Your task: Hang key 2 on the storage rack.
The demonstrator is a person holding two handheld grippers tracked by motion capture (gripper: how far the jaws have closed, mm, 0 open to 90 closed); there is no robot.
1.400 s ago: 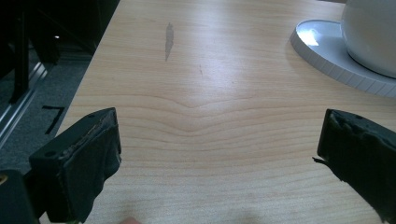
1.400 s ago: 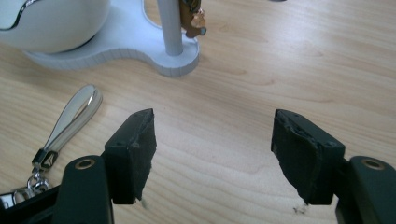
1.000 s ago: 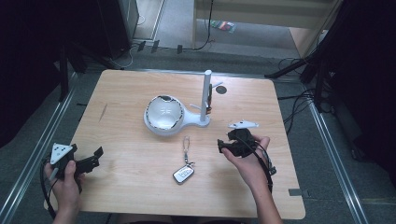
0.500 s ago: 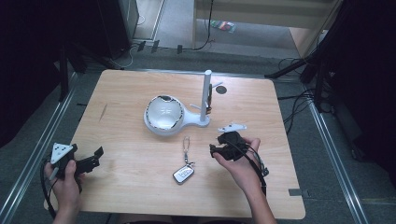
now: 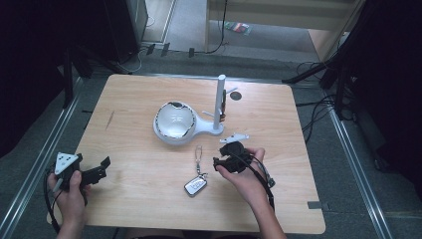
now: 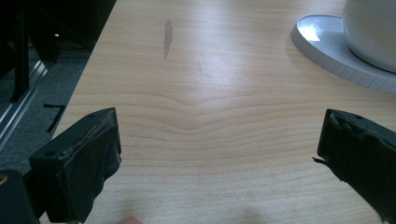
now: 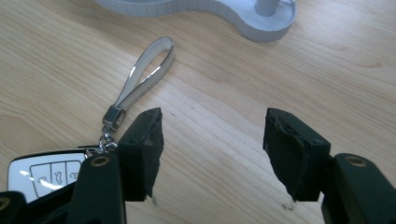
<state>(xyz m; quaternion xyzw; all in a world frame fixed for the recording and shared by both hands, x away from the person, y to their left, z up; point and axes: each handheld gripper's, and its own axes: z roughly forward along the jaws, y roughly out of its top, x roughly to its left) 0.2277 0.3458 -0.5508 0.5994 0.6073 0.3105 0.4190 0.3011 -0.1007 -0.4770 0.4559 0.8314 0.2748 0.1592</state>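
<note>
Your right gripper, jaws half apart, just been closing on nothing, sits just right of the white car key fob; its looped strap runs toward the white stand. Your left gripper gapes wide, well apart.

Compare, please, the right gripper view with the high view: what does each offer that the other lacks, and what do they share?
The right gripper view adds the button icons on the key fob, its metal clasp, and the worn pads of the right tool, whose jaws have just been closing with bare wood between them. The high view adds the left tool near the left edge of the table, plus the bowl and post of the white stand. Shared: fob, strap loop, stand base, open right tool beside the fob.
</note>
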